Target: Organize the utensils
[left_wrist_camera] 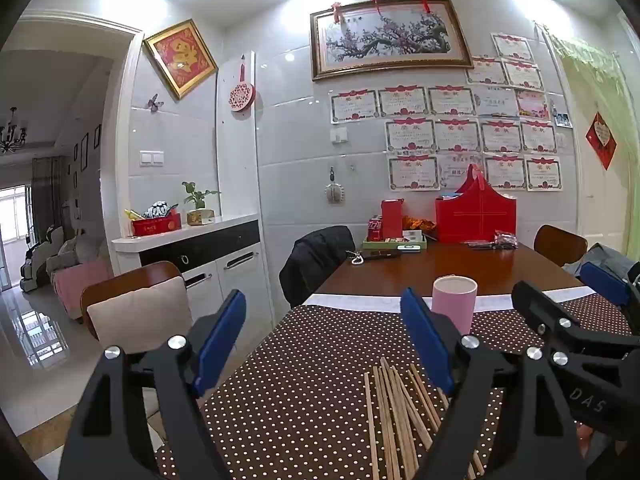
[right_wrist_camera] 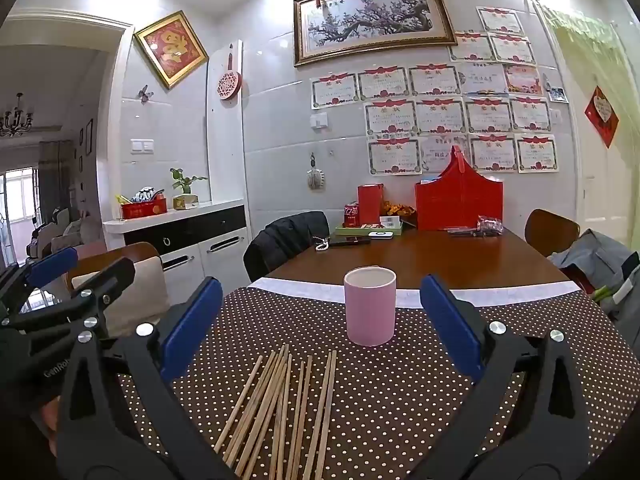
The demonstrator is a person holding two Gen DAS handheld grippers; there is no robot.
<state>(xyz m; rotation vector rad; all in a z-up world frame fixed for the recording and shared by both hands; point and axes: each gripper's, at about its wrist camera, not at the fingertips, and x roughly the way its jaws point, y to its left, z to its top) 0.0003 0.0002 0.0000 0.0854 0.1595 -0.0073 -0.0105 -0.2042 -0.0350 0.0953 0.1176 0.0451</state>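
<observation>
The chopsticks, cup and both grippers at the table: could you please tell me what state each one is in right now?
chopsticks: lying loose on the dotted mat, none held.
pink cup: upright beyond the chopsticks, nothing visible inside.
left gripper: open, holding nothing.
right gripper: open, holding nothing.
dotted mat: spread flat on the table.
cabinet doors: closed.
</observation>
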